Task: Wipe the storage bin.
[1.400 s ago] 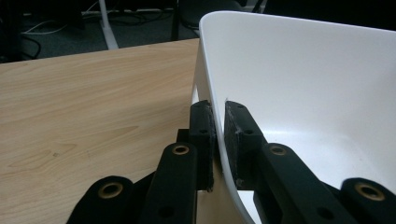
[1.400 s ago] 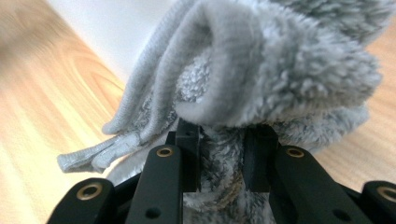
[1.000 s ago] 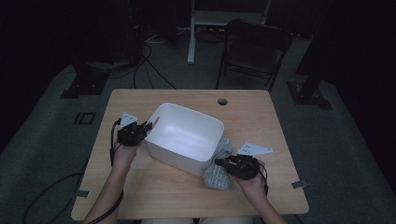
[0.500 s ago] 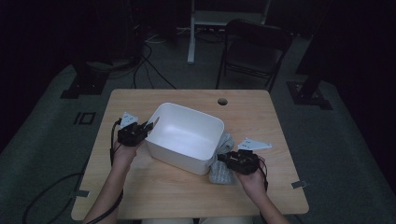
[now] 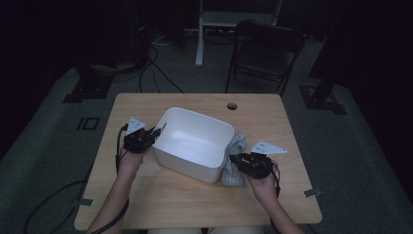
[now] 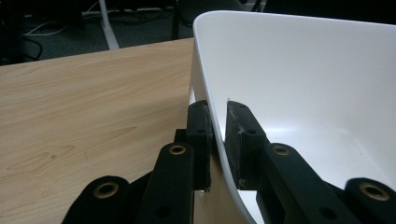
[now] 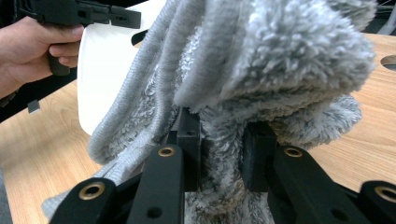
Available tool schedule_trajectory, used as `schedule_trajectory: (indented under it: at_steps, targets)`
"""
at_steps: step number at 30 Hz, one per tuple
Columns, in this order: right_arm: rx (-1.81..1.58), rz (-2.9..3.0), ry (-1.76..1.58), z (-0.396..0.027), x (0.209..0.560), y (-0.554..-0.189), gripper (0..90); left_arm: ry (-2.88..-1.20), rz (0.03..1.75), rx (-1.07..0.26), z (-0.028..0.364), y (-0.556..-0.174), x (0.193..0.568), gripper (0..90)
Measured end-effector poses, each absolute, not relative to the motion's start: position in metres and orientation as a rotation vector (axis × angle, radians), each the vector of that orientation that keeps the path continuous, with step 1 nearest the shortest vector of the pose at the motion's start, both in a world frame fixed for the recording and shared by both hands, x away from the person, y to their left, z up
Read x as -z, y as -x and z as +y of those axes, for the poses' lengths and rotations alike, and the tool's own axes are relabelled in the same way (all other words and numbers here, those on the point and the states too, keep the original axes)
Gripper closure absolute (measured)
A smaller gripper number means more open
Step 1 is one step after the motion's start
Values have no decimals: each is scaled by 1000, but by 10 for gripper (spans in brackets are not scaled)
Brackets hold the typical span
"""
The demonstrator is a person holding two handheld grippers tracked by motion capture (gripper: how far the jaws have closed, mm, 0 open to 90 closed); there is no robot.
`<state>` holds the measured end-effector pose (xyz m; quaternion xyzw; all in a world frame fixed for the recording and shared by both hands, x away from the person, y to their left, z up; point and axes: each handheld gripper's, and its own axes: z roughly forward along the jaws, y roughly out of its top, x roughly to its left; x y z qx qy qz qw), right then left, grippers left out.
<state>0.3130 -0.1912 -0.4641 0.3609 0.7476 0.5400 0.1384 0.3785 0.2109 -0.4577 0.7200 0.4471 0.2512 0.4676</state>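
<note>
- While it sits left of centre in the high view, the left gripper (image 5: 157,132) pinches the left rim of the white tub (image 5: 195,142), mid-frame on the worktop (image 5: 160,200).
- Right of the tub, the right gripper (image 5: 234,159) clamps the grey fluffy cloth (image 5: 234,156) bunched against the tub's right wall.

This looks like a dim lab or recording studio rather than a home. A small light wooden table with a round cable hole (image 5: 232,106) stands on grey carpet (image 5: 58,161). Behind the table are 1 black folding chair (image 5: 265,53) and a white desk frame (image 5: 214,22); left of it, black cables (image 5: 146,73) and dark stand bases (image 5: 83,92) crowd the floor.
</note>
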Motion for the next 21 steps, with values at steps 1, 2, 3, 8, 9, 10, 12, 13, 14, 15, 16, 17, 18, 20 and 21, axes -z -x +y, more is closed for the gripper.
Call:
schedule_trajectory:
  at_steps: [1, 2, 3, 8, 9, 10, 12, 13, 14, 15, 16, 17, 18, 20, 21]
  targets:
    - [-1551, 2164, -1060, -191, 466, -314, 734, -1765, 1097, -616, 211, -378, 458, 802]
    - [-1548, 2162, -1064, -192, 467, -315, 736, -1763, 1101, -616, 211, -378, 458, 803]
    - [-1520, 2169, -1069, -191, 469, -316, 737, -1767, 1101, -620, 210, -378, 457, 803]
    - [-1479, 2211, -1147, -190, 487, -326, 735, -1763, 1101, -616, 211, -379, 458, 802]
    - [-1479, 2211, -1147, -190, 487, -326, 735, -1761, 1102, -614, 212, -379, 458, 802]
    - [-1465, 2195, -1136, -193, 481, -328, 734, -1760, 1101, -614, 211, -379, 458, 802]
    - [-1484, 2168, -1134, -196, 477, -329, 733, -1759, 1102, -612, 211, -379, 458, 802]
    - [-1504, 2141, -1136, -199, 472, -330, 732, -1759, 1102, -607, 210, -380, 458, 802]
    - [-1510, 2115, -1141, -201, 468, -332, 732, -1759, 1100, -606, 210, -380, 458, 803]
    - [-1504, 2101, -1138, -202, 466, -335, 731, -1761, 1099, -605, 210, -380, 458, 803]
    - [-1492, 2108, -1143, -201, 465, -339, 732, -1763, 1097, -605, 210, -380, 458, 803]
    - [-1460, 2136, -1174, -197, 471, -344, 735, -1759, 1103, -613, 209, -379, 458, 804]
    - [-1460, 2136, -1174, -197, 471, -344, 735, -1759, 1103, -613, 209, -379, 458, 805]
    - [-1404, 2160, -1191, -194, 480, -347, 736, -1760, 1100, -615, 209, -379, 458, 804]
    - [-1402, 2189, -1228, -196, 489, -351, 734, -1761, 1103, -618, 209, -379, 458, 804]
